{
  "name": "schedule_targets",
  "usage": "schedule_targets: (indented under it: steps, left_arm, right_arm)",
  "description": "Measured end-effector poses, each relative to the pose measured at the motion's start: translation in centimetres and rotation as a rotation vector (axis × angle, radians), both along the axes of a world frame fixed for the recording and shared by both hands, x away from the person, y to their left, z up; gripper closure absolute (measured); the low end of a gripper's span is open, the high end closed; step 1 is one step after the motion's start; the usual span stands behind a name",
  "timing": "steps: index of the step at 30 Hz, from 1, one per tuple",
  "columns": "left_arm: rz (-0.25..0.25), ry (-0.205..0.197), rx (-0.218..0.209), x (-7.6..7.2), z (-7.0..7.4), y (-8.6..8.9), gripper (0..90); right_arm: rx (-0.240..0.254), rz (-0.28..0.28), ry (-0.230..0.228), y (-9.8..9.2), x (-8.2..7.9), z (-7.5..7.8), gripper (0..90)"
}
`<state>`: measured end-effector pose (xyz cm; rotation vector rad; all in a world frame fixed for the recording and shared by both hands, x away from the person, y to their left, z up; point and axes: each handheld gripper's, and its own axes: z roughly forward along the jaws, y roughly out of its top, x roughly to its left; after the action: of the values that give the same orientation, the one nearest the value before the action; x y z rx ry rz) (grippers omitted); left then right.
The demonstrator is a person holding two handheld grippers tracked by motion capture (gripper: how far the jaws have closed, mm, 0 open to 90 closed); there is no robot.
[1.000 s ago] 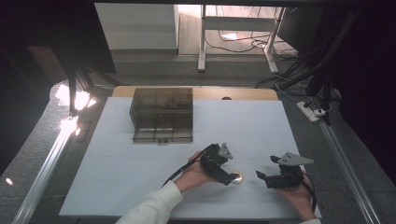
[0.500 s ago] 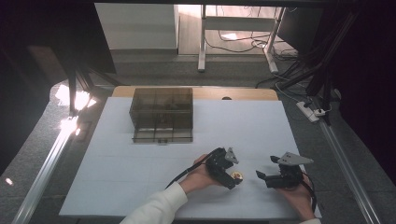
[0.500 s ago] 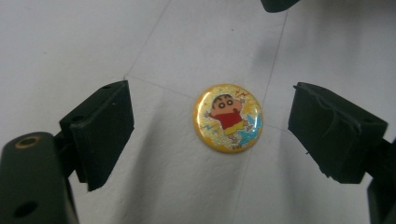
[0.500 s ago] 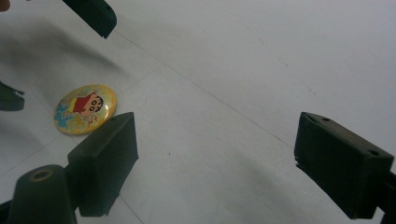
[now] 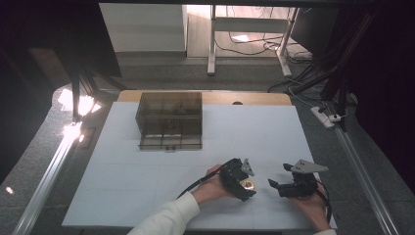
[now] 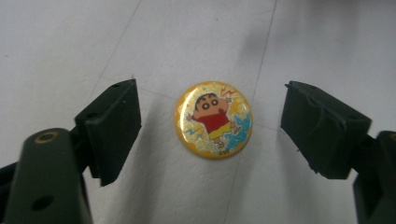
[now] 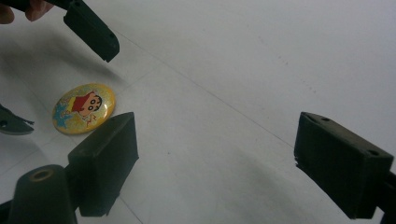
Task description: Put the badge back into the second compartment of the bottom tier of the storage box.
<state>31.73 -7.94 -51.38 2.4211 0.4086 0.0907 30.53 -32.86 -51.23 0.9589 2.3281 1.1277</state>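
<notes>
White table mat (image 5: 147, 186) lying under everything; smoked-plastic drawer box (image 5: 170, 120) sitting at far centre. Left gripper (image 5: 243, 182) hovering with jaws spread wide, flanking but not touching round yellow cartoon badge (image 6: 213, 119). Right gripper (image 5: 275, 185) resting nearby, jaws wide apart, gripping nothing.

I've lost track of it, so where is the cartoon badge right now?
The badge lies flat on the white table, near its front edge, between the left gripper's open jaws, left of the right gripper.
</notes>
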Motion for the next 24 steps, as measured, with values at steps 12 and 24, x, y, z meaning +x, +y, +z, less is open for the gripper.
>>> schedule_targets:
  steps: [12,24]
  left_arm:
    - [-0.03,-0.009,0.042,-0.13,-0.28,-0.77,28.6]
    - [-0.022,-0.002,0.077,0.13,-0.45,-0.98,35.7]
  right_arm:
    - [0.0,0.0,0.0,-0.01,0.02,-0.01,13.3]
    - [0.0,0.001,-0.001,0.0,0.01,0.01,13.4]
